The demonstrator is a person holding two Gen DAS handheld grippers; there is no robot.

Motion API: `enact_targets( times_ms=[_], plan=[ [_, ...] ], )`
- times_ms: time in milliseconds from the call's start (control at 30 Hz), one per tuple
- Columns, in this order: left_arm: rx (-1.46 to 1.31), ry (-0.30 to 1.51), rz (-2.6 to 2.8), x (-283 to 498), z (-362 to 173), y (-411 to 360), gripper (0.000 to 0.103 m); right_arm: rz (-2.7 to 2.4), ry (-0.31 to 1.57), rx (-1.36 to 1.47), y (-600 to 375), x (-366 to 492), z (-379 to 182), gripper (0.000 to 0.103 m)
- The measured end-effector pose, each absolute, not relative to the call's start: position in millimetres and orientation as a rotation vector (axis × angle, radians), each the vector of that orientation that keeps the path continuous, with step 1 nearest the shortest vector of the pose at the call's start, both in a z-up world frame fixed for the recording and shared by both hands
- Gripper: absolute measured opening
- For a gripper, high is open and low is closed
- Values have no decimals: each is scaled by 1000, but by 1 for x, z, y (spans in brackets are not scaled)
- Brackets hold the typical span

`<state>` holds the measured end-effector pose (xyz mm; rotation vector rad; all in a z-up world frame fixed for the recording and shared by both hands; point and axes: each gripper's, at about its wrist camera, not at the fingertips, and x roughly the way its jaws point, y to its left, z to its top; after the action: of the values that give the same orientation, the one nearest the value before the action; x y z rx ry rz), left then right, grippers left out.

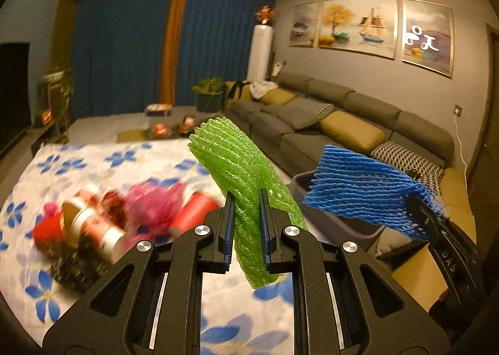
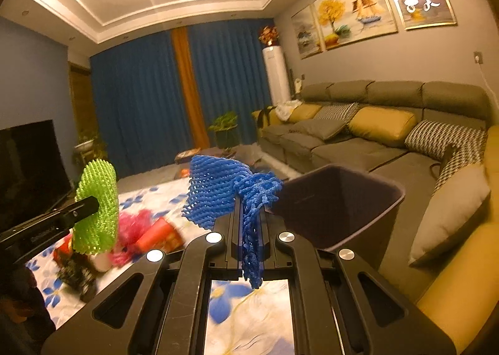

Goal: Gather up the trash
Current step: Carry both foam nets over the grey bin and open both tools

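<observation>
My left gripper point(image 1: 246, 199) is shut on a green foam fruit net point(image 1: 240, 174), held up above the flowered tablecloth point(image 1: 103, 161). In the right wrist view the same green net point(image 2: 98, 208) hangs at the left, pinched by the left gripper point(image 2: 96, 203). My right gripper point(image 2: 252, 199) is shut on a blue foam net point(image 2: 215, 186) that flops over its fingers; it appears at the right of the left wrist view as the blue net point(image 1: 358, 186). A dark purple bin point(image 2: 343, 199) stands open just right of the right gripper, and its rim point(image 1: 302, 180) shows behind the blue net.
Blurred trash lies on the tablecloth: a red cup point(image 1: 193, 211), a pink net point(image 1: 152, 202), a red-and-white can point(image 1: 93, 224), a black crumpled piece point(image 1: 78, 264). A grey and yellow sofa point(image 2: 389, 143) runs along the right. A television point(image 2: 28, 168) stands at the left.
</observation>
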<state>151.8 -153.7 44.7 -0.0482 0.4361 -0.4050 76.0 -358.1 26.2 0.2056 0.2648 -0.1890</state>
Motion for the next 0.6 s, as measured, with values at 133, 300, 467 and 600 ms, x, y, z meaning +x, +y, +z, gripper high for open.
enact_targets(
  times_ms=[133,300,467,600],
  plan=[
    [-24,409,-457,158,54,-188,14,-241,240,205,-382,81,34,7],
    [3,395,-522,170,59,-232,14,-301,226,219,-414,91,37,7],
    [38,406,-577,186,52,-275,14,-345,223,227,-437,98,36,7],
    [61,416,-614,196,41,-297,14,-373,229,239,-452,106,32,7]
  ],
)
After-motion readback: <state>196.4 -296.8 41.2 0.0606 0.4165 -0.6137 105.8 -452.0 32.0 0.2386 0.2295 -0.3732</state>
